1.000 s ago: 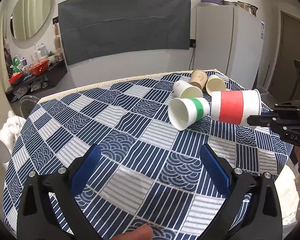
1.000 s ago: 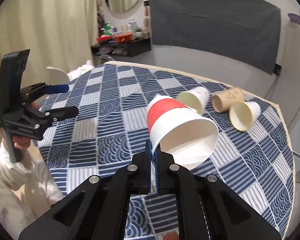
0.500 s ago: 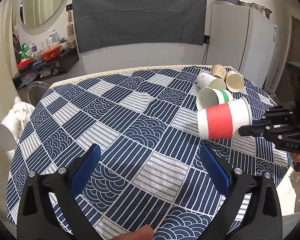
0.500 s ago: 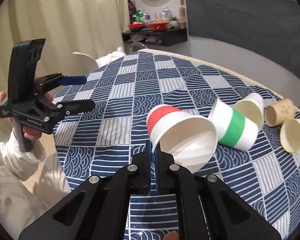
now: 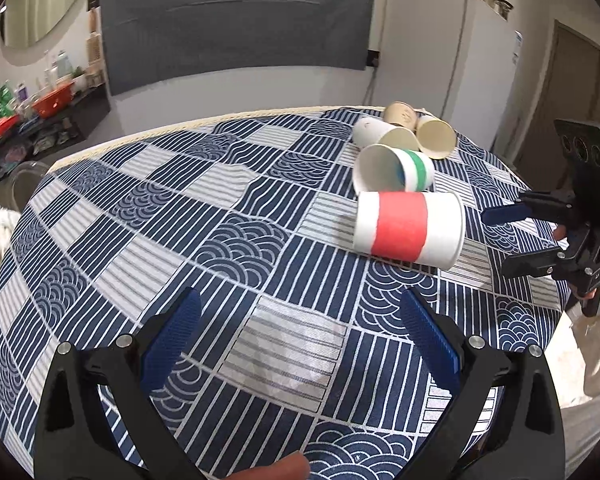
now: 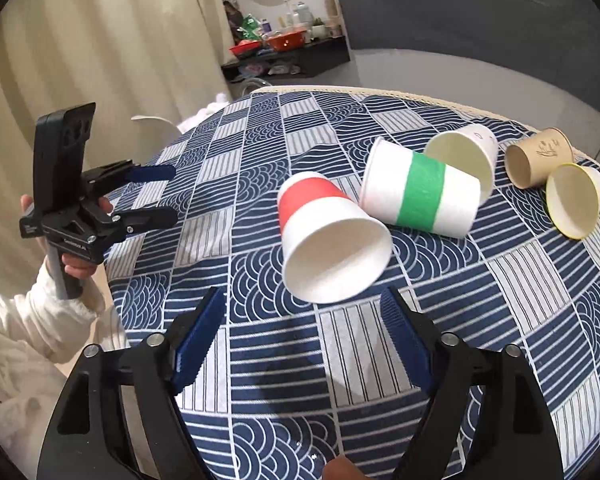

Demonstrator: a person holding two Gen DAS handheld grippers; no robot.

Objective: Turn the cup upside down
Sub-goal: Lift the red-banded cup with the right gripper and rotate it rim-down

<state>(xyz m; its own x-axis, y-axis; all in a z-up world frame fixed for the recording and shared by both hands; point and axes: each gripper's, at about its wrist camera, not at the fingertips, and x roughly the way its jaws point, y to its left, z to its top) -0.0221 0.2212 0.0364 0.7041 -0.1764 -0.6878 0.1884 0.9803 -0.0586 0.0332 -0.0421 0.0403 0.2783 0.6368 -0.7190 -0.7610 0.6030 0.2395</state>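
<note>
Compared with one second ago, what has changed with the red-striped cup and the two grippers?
The right gripper let go of the red-striped cup and opened; the cup now lies on its side on the tablecloth beside the green-striped cup. The left gripper stayed open and empty.

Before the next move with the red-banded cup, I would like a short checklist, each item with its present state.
1. Right gripper open and holding nothing: ok.
2. Left gripper open and holding nothing: ok.
3. Red-banded cup turned upside down: not ok, it lies on its side, mouth toward the right gripper.
4. Red-banded cup at rest on the tablecloth: cannot tell from one moment.
5. Space around it for a grasp: ok on the near side; the green-banded cup lies close behind, whether touching cannot be told.
6. Bare cloth beside it for setting it down: ok.
</note>
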